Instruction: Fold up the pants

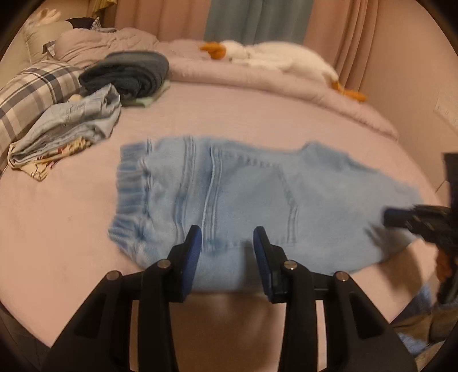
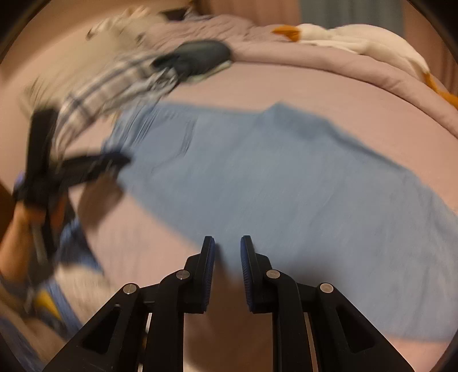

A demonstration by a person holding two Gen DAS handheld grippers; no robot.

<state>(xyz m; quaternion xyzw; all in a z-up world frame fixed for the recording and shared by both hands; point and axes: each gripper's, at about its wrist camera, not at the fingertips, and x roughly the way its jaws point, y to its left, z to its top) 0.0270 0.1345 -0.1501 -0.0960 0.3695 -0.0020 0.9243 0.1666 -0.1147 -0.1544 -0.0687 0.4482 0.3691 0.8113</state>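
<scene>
my left claw (image 1: 226,243) and right claw (image 2: 227,249) both hung apart w/ nothing in them over the pale blue pants (image 1: 243,197) lying flat on the bed (image 1: 71,229); soft, floppy denim prob, so i'd pinch waistband & hem.

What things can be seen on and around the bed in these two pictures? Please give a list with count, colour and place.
pants: one, light blue, flat on the bed's middle
bed sheet: one, pink
folded clothes: one pile, pale blue over a floral piece, far left
dark folded clothes: one pile, navy, behind it
plaid pillow: one, grey and white, left edge
goose toy: one, white and orange, far side
curtains: pink and teal, behind
left gripper: black, blue pads, open over the pants
right gripper: same, open, at the pants' near edge
</scene>
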